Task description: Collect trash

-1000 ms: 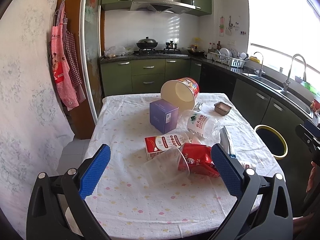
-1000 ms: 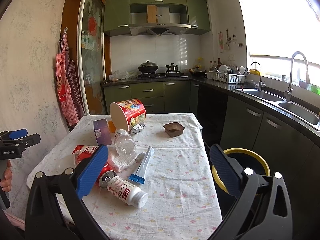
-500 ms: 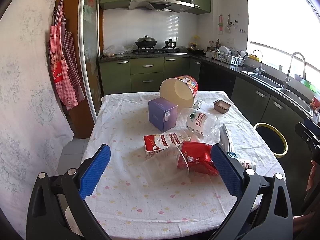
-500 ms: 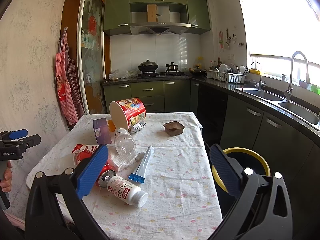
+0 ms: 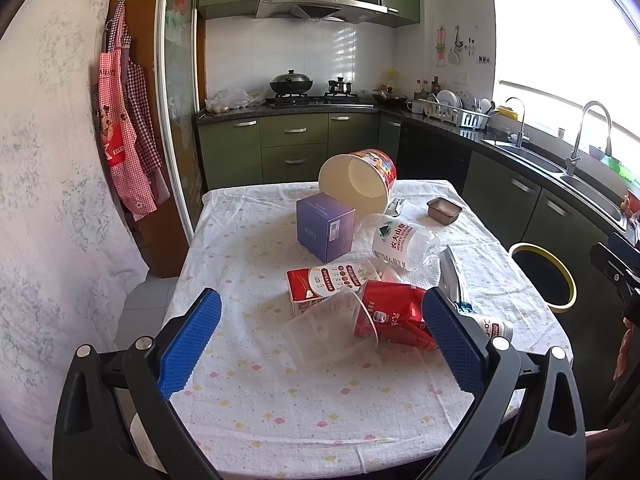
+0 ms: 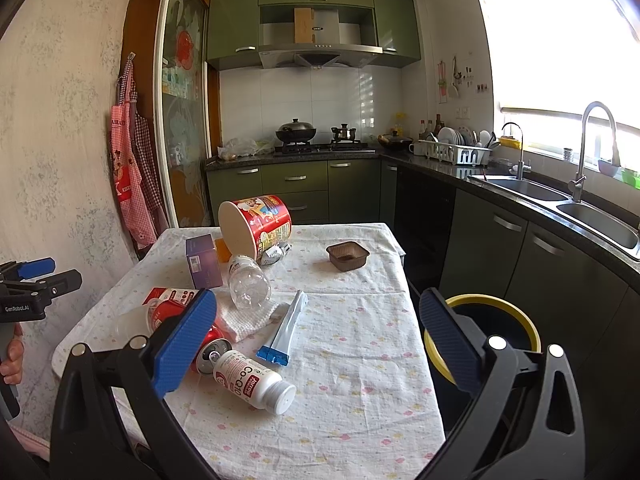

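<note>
Trash lies on a table with a white spotted cloth [image 5: 248, 248]: a tipped red paper bucket [image 5: 358, 178], a purple box [image 5: 325, 227], a crushed water bottle [image 5: 400, 244], a red-and-white carton [image 5: 316, 282], a clear plastic cup [image 5: 328, 330], a red can [image 5: 394, 314], a white pill bottle [image 6: 252, 380], a blue-and-white tube [image 6: 286, 328] and a brown tray [image 6: 347, 255]. My left gripper [image 5: 320, 344] hangs open over the near table edge, the cup between its fingers' line. My right gripper [image 6: 316, 344] is open above the table's right side. A yellow-rimmed bin [image 6: 496, 320] stands beside the table.
Green kitchen cabinets [image 5: 296, 148] with a stove and wok stand behind the table. A dark counter with a sink [image 6: 532, 190] and dish rack runs along the right. Aprons [image 5: 124, 136] hang on the left wall. A white cloth [image 6: 248, 320] lies under the bottle.
The left wrist view has drifted slightly upward and back; the table items sit a little lower in it. The right gripper has hardly moved. Both stay open.
</note>
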`<state>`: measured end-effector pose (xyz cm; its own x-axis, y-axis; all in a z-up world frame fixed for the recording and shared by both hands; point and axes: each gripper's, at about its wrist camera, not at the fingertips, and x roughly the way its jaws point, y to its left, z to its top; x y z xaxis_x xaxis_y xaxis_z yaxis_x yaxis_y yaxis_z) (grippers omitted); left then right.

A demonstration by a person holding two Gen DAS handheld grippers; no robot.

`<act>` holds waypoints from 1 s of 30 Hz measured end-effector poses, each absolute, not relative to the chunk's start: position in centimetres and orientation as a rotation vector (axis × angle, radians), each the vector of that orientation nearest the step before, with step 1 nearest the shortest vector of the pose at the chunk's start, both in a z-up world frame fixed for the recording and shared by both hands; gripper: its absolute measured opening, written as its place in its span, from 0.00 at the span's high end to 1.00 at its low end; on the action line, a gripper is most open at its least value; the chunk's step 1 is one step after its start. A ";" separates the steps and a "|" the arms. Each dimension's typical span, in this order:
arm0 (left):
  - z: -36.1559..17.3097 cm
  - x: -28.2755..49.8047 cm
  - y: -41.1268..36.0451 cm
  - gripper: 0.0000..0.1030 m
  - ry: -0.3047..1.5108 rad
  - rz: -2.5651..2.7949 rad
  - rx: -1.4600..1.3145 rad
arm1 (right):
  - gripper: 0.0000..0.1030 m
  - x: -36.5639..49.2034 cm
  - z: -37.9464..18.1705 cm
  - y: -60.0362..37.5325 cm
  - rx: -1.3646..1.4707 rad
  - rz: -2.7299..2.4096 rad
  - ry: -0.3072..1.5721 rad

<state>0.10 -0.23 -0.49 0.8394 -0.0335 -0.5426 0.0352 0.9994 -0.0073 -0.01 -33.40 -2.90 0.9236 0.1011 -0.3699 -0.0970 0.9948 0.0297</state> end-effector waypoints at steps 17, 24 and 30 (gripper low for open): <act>-0.6 0.2 -0.4 0.04 0.580 -0.033 0.004 | 0.06 0.0 -3.7 -33.5 0.014 0.101 0.385; -1.3 1.2 0.1 0.04 0.609 -0.008 -0.011 | 0.06 0.3 -4.5 -33.6 0.013 0.098 0.398; -1.5 2.8 0.5 0.04 0.614 -0.006 0.001 | 0.06 1.9 -3.9 -32.6 -0.045 0.114 0.406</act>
